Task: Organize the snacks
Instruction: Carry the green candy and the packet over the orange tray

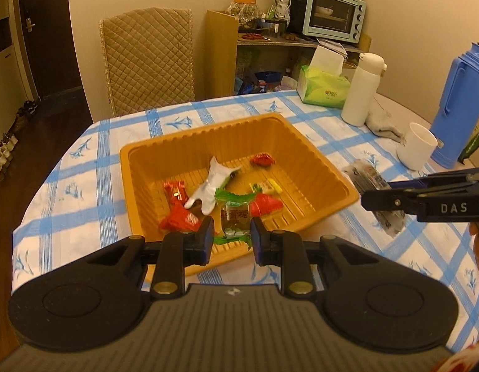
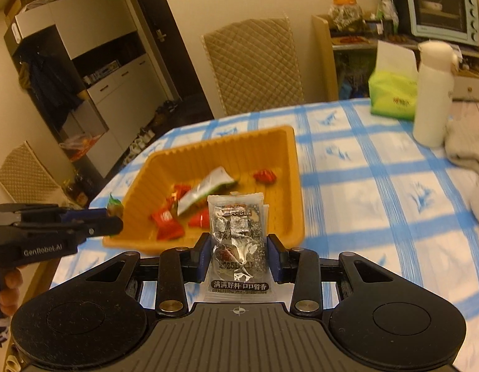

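Snacks lie in an orange tray [image 1: 329, 167] on the table, and two more are up in the grippers. The left gripper [image 1: 232, 238] pinches a small see-through candy with green twisted ends [image 1: 234, 221]. Its two pads are close together on the wrapper, and it hangs over the near side of the tray. The right gripper [image 2: 238, 255] squeezes a clear packet with dark stuff and white writing [image 2: 237, 241]. The packet stands up tall between the blue pads, just in front of the tray's near edge.

Inside the tray are red wrapped candies [image 1: 179, 214], one more red candy at the far side [image 1: 263, 159], a silver wrapper [image 1: 211, 187], and a yellow and green piece [image 1: 267, 187]. The tray sits on a blue and white checked tablecloth [image 1: 99, 161].

Farther back on the table stand a white bottle [image 1: 361, 90], a green tissue pack [image 1: 324, 88], a white cup [image 1: 417, 150] and a blue jug [image 1: 459, 105]. A grey cloth [image 1: 383, 124] lies between the bottle and the cup. A padded chair [image 1: 148, 59] is behind the table, and a light blue little oven [image 1: 334, 12] sits on a shelf.
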A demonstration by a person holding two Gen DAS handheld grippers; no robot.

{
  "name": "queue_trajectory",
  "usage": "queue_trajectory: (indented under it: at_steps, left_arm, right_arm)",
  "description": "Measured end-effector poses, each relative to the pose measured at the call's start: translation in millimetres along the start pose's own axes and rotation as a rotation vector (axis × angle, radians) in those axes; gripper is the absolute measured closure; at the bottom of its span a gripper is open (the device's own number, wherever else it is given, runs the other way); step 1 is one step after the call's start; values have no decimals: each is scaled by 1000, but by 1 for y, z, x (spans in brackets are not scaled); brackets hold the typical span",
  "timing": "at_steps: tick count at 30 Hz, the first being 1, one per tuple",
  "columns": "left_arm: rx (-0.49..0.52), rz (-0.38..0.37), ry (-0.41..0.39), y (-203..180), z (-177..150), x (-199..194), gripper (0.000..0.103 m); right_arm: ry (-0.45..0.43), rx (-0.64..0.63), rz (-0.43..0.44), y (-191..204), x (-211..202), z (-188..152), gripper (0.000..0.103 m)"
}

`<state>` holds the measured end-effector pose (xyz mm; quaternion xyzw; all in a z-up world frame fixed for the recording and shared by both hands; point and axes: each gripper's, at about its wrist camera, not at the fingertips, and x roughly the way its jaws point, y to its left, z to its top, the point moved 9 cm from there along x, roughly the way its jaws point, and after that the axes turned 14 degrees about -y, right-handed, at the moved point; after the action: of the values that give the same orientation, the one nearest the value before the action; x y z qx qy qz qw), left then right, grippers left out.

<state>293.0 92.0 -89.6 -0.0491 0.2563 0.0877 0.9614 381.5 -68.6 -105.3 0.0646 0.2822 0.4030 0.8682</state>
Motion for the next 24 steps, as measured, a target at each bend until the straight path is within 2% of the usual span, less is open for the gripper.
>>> queue_trajectory:
  at_steps: [11,24]
  left_arm:
    - [-1,13,5,9,12,25,80]
    - [-25,28,45,21,3,40,80]
  right_arm:
    - [-1,-14,-19,-2,46,23,65]
    - [65,-55,-69,-6,95,8,65]
